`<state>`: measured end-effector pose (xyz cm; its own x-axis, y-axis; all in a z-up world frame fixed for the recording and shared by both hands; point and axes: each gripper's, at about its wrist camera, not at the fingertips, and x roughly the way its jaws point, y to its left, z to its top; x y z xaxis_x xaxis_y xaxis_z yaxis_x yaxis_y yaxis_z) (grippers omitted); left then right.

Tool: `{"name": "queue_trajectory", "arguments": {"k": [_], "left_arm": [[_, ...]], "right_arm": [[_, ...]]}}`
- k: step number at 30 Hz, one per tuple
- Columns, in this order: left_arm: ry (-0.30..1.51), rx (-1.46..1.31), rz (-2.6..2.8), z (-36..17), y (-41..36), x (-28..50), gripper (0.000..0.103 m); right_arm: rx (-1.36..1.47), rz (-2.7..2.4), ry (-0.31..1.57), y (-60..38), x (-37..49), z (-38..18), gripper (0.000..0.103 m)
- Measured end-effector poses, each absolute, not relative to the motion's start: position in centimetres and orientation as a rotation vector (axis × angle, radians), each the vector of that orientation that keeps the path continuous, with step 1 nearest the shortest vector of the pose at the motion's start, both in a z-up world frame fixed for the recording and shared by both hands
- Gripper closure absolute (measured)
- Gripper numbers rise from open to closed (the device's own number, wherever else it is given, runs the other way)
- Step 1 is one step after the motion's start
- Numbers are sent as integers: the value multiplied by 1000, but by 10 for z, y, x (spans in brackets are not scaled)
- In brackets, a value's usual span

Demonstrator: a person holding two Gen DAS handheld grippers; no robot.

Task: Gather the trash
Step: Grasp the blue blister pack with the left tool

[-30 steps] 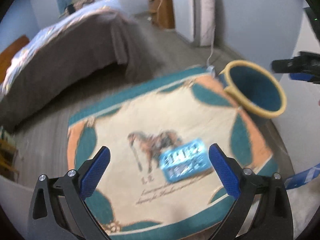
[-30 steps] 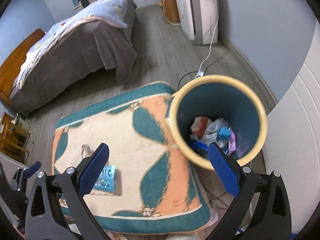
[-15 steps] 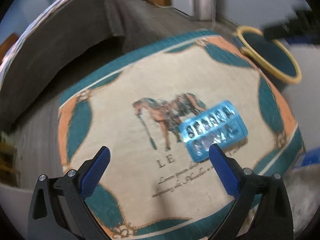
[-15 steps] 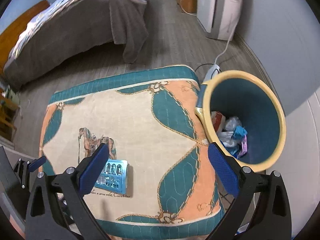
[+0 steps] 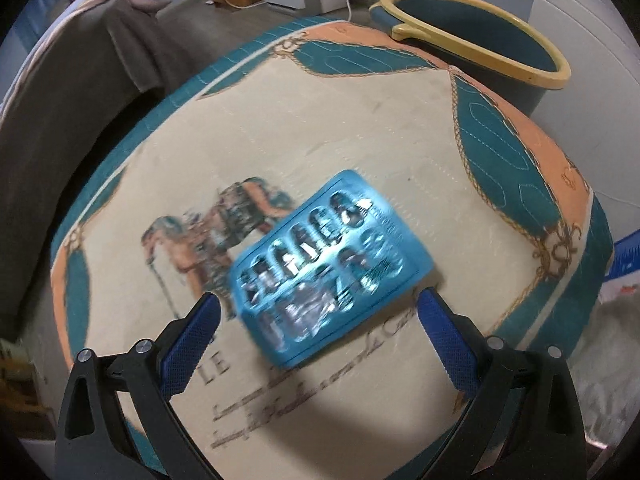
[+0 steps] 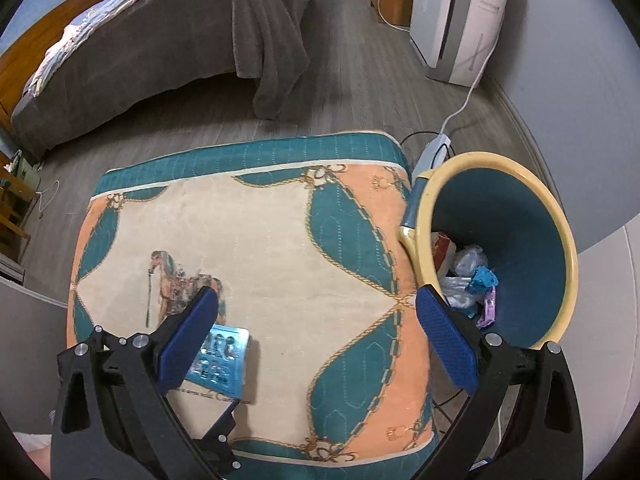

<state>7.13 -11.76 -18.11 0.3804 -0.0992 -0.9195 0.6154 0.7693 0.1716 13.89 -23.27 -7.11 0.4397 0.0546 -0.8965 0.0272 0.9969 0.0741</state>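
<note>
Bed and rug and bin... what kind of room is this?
Most likely a bedroom at home. There is a bed with a grey blanket, a wood floor with a horse rug, and a bin holding trash by the wall.

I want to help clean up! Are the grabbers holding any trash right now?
No. Both are open and empty. The left gripper is around the blue pill pack lying on the rug, not squeezing it.

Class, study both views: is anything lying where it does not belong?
Yes. A blue blister pack lies loose on the patterned rug, beside the horse print, while the other trash sits in the bin. The open left claw frames it.
</note>
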Motion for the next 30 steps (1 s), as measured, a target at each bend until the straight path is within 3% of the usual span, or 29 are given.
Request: {"name": "queue_trajectory", "arguments": {"k": [13,16,17,19,22,24,25,30], "left_arm": [[1094,316,-359,-159,-82,122,6],[1128,259,-311,-164,-67,131,11],[1140,255,-313,-167,-65,133,18],[1159,282,-332,-172,-67,134,48],[1121,353,-335,-170,-73,131,68],[1108,361,-320,-165,-73,133,93],[1105,333,-314,-161,-70,135,101],[1090,285,-283,-151,-57,141,102]], "right_arm": [[93,0,1133,-249,140,-78,6],[82,4,1136,-247,140,-79,6],[73,6,1138,-246,140,-80,6],[58,5,1144,-244,141,-81,6],[52,4,1150,-244,141,-84,6],[46,7,1155,-242,141,-86,6],[37,10,1159,-240,141,-87,6],[9,27,1190,-226,140,-102,6]]}}
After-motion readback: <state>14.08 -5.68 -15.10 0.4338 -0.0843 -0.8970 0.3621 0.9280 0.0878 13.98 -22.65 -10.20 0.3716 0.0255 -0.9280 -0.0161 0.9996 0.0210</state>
